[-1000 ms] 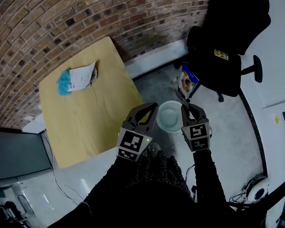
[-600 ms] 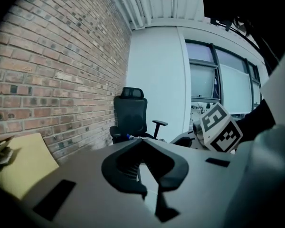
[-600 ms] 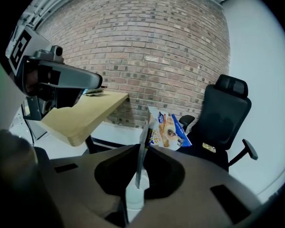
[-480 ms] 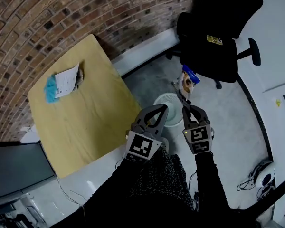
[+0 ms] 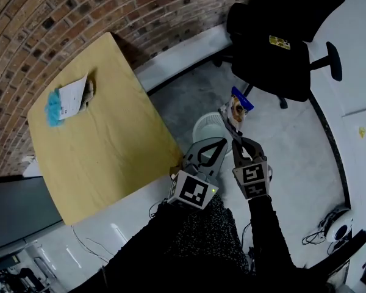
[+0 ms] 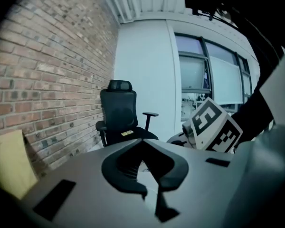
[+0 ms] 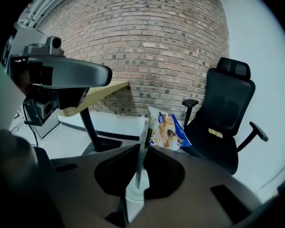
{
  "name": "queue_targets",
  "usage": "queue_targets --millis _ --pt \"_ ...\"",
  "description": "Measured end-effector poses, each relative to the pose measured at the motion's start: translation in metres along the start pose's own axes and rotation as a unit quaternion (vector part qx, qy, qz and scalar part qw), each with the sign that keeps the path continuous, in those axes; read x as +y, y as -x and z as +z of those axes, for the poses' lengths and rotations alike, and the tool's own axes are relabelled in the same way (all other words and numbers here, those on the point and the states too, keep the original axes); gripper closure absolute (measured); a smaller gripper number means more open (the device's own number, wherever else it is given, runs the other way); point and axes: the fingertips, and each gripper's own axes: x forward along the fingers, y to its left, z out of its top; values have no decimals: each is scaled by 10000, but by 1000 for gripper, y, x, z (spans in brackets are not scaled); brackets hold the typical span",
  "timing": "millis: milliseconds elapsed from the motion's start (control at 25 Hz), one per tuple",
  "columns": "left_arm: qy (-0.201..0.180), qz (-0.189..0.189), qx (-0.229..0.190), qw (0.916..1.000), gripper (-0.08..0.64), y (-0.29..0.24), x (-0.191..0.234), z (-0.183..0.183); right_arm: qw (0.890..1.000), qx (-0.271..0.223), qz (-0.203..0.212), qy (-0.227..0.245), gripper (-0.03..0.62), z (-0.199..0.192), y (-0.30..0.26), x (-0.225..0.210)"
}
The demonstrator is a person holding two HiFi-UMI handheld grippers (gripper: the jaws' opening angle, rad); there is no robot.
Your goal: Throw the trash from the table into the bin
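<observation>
We see only part of the bin [image 5: 206, 124] in head view. The left hand-held gripper [image 5: 222, 143] & the snack wrapper [image 5: 236, 107] cover its near rim, and its inside isn't visible. The chair [image 5: 279, 47] top is cut off by the pic's edge. On the counter [image 5: 110, 145], the paper [image 5: 71, 94] has print too small to read. A blue item [image 5: 51, 108] lies partly under it, and we can't tell what it is. In the right gripper view the wrapper's text is too blurry to read.
</observation>
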Motion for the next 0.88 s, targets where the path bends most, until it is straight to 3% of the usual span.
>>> queue_targets --millis 160,880 --pt "61 -241 2 9997 555 -20 -18 -12 9999 91 36 -102 563 -23 -8 -5" --pt "361 -110 548 9978 555 -64 -15 -128 9968 480 363 -527 563 -110 -67 6"
